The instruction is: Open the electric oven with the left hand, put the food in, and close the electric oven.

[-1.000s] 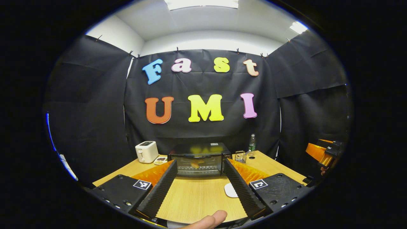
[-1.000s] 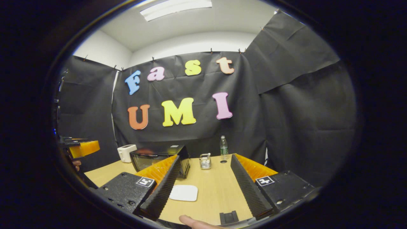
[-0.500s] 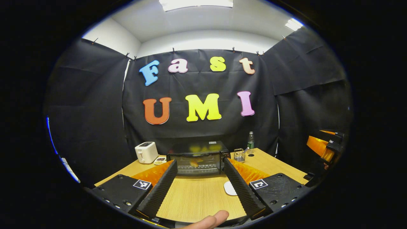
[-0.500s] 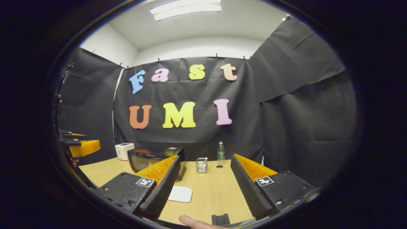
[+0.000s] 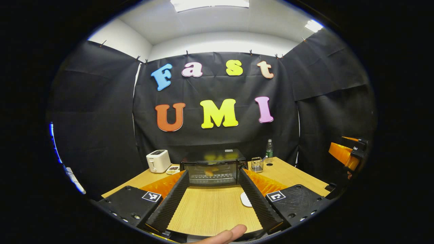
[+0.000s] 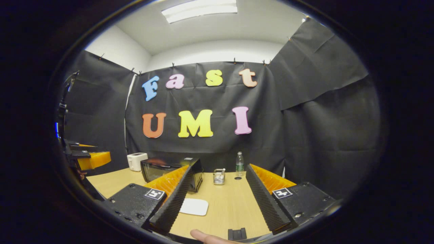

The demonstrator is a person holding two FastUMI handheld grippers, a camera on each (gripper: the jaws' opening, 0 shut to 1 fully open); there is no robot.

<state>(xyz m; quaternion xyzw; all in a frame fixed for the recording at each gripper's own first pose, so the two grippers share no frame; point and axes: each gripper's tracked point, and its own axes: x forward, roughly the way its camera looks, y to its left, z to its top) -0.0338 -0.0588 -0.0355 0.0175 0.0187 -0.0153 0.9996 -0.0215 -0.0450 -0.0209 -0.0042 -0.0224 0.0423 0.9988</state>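
Over the last second little had shifted: both views drifted slightly, the left gripper view's camera settling a touch farther back so the electric oven sat a shade smaller and higher between its fingers, and the right gripper view tilting so the table dropped lower in it. Neither hand had closed on anything in that time. The left gripper hung above the wooden table with its jaws wide apart and nothing between them, pointed straight at the oven, which stood at the far edge with its glass door shut. Behind the glass an orange-yellow piece of food seemed to rest on the rack, though part of that glow could have been reflection. The right gripper was likewise spread wide and empty, aimed to the right of the oven, with a white plate lying bare on the table just beside its left finger. A toaster, a small dish, a wire holder and a water bottle stood around the oven. A shut door with food apparently inside, a bare plate and two empty grippers held well back suited a finished job best; if the glow was only a reflection, the same scene would also suit hands poised before the door was opened.
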